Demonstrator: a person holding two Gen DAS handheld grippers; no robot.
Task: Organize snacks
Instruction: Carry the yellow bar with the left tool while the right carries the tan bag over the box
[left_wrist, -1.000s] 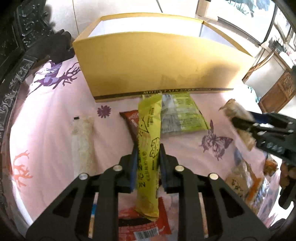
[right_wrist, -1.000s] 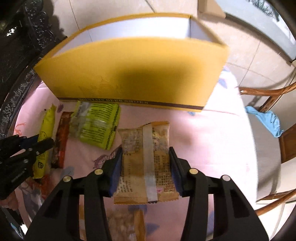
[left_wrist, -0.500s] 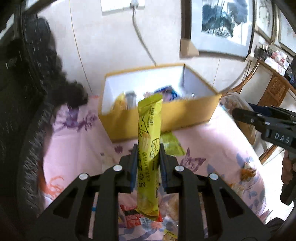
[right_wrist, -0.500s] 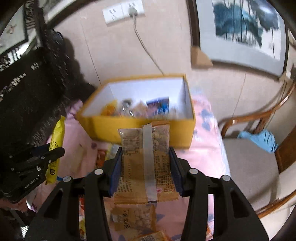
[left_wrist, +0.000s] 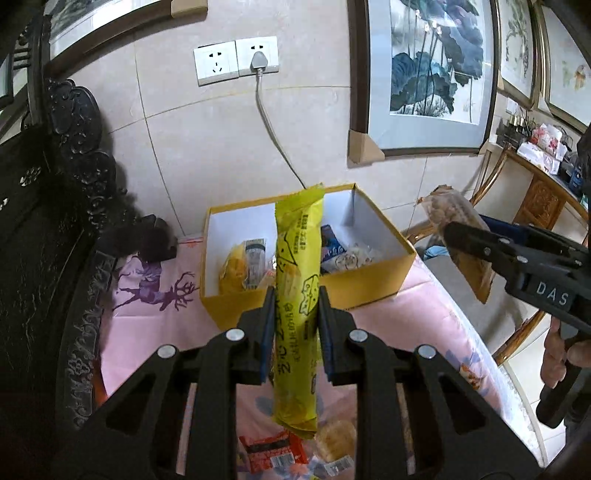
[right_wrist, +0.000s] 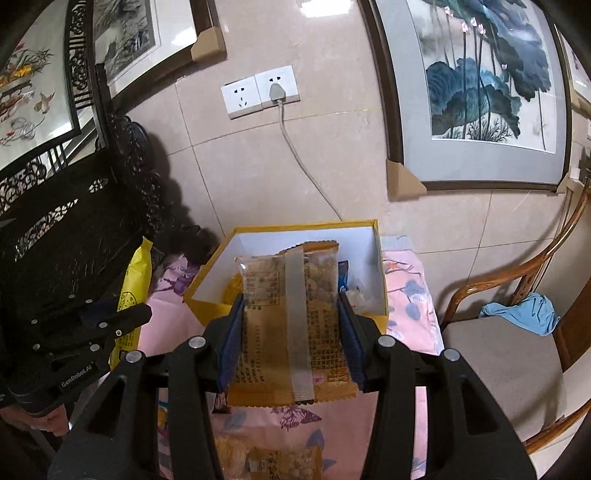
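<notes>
1. Snack stick, long yellow wrapper (left_wrist: 297, 295) with cheese-wedge drawings, pinched upright in left gripper (left_wrist: 295, 314) fingers, above pink counter (left_wrist: 406, 325).
2. Tan biscuit pack (right_wrist: 291, 325), clear centre seam, fine print unreadable, pinched by right gripper (right_wrist: 291, 332), marked "DAS".
3. Yellow box (left_wrist: 369, 284), white inside, beyond, holding snacks.
</notes>
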